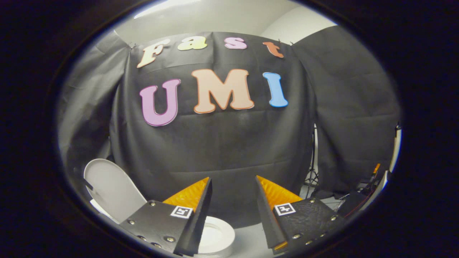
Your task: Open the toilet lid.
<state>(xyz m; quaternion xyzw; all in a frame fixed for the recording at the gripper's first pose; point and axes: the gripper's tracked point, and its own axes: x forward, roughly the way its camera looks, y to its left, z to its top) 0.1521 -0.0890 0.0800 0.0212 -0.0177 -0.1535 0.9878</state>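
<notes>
- The gripper (233, 200) hangs in the air, fingers spread wide with nothing between them.
- The toilet lid (111, 188) stands raised, off beside the left finger.
- The white seat (217, 236) lies below, between the fingers.

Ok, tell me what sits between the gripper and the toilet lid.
Nothing visible does. The gripper is open with its fingers apart on empty air, raised above the toilet seat. The lid already stands up, off beside one finger, with no object between them.
</notes>
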